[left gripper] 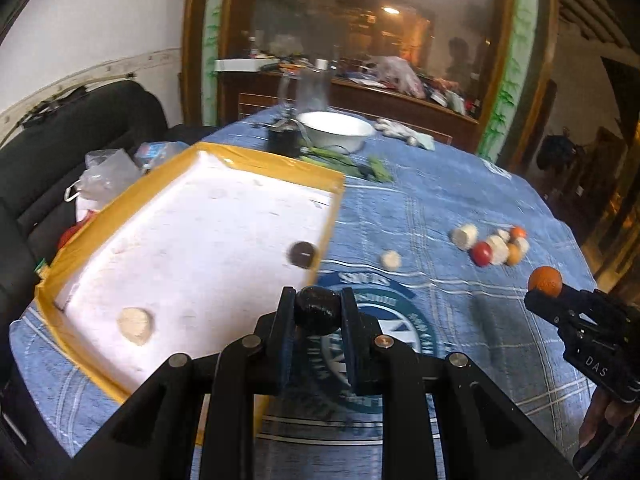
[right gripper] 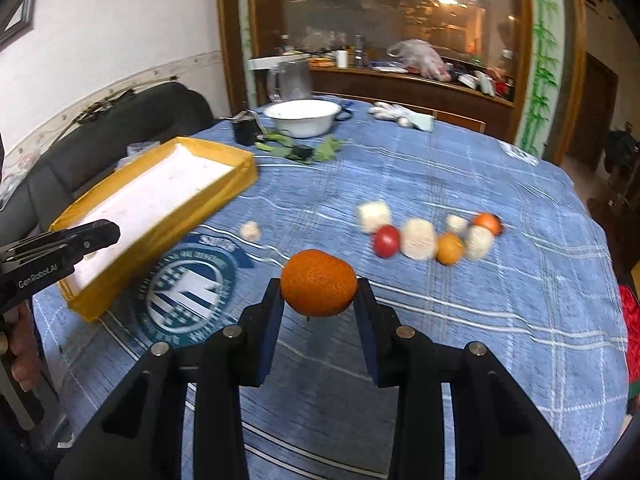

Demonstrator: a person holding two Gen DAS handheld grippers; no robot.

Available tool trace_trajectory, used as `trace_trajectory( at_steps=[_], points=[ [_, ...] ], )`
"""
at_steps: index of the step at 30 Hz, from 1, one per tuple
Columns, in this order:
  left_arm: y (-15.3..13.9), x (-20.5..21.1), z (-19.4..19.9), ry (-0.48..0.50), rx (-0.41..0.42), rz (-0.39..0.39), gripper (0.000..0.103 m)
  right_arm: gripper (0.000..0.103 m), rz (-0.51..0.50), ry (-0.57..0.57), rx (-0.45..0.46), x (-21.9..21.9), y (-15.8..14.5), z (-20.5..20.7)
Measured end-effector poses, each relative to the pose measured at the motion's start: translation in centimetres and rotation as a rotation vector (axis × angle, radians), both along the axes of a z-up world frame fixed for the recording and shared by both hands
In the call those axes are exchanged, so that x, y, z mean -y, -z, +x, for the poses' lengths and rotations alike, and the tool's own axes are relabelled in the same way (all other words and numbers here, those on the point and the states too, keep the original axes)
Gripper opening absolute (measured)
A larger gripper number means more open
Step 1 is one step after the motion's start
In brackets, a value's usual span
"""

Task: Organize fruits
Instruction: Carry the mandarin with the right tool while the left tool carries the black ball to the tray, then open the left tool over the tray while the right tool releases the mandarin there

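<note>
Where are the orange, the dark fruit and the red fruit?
orange (right gripper: pixel 318 282): right wrist view, middle of its peel, between the right gripper's fingers.
dark fruit (left gripper: pixel 317 310): left wrist view, its front face, between the left gripper's fingers.
red fruit (right gripper: pixel 386 241): right wrist view, its centre.

The desk (right gripper: pixel 440 160) is covered by a blue checked cloth (right gripper: pixel 500 320) printed with a round emblem (right gripper: pixel 188 300). A shallow yellow-edged tray (right gripper: pixel 160 216) with a white floor is set at its left side. A white bowl (right gripper: pixel 304 116), a glass jug (right gripper: pixel 294 80), a small black box (right gripper: pixel 245 131), green leaves (right gripper: pixel 304 148) and white gloves (right gripper: pixel 390 114) are seen at the far edge. A cluster of red, orange and pale fruits (right gripper: pixel 432 236) is spread on the cloth to the right, and one small pale piece (right gripper: pixel 251 231) lies just beside the tray.
</note>
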State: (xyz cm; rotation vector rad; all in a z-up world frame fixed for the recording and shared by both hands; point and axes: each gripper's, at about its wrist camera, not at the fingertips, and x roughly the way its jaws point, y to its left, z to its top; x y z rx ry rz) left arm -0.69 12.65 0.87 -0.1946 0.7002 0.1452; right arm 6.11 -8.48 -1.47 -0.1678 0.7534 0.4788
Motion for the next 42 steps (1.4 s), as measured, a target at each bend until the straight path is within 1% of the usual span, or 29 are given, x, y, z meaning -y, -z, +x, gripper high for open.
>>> trace_trajectory(
  at_steps=[6, 9, 13, 15, 20, 23, 29, 33, 42],
  points=[
    [-0.9, -4.4, -1.0, -0.109, 0.027, -0.001, 0.02, 0.038, 0.008, -0.087, 0.021, -4.2, -0.8, 0.1],
    [-1.0, -6.5, -1.0, -0.16, 0.026, 0.001, 0.02, 0.038, 0.015, -0.125, 0.026, -6.6, -1.2, 0.5],
    [-0.6, -8.8, -0.7, -0.226, 0.007, 0.01, 0.02, 0.038, 0.028, -0.171, 0.034, -9.6, -1.7, 1.2],
    [-0.4, -9.5, -0.4, -0.243, -0.002, 0.011, 0.02, 0.038, 0.03, -0.191, 0.035, -11.1, -1.8, 1.7],
    [0.3, -10.9, 0.2, -0.286, -0.032, 0.028, 0.02, 0.038, 0.026, -0.232, 0.013, -14.8, -1.0, 3.5],
    [0.7, -11.7, 0.5, -0.308, -0.054, 0.029, 0.02, 0.038, 0.02, -0.239, -0.005, -16.3, -0.2, 4.8],
    [1.1, -12.4, 0.8, -0.33, -0.078, 0.04, 0.02, 0.038, -0.005, -0.236, -0.048, -18.5, 1.5, 7.5],
    [1.3, -12.8, 1.1, -0.347, -0.096, 0.046, 0.02, 0.038, -0.014, -0.228, -0.071, -19.0, 2.3, 8.8],
    [1.8, -13.5, 1.2, -0.389, -0.124, 0.061, 0.021, 0.038, -0.039, -0.224, -0.097, -20.4, 3.4, 10.4]
  ],
)
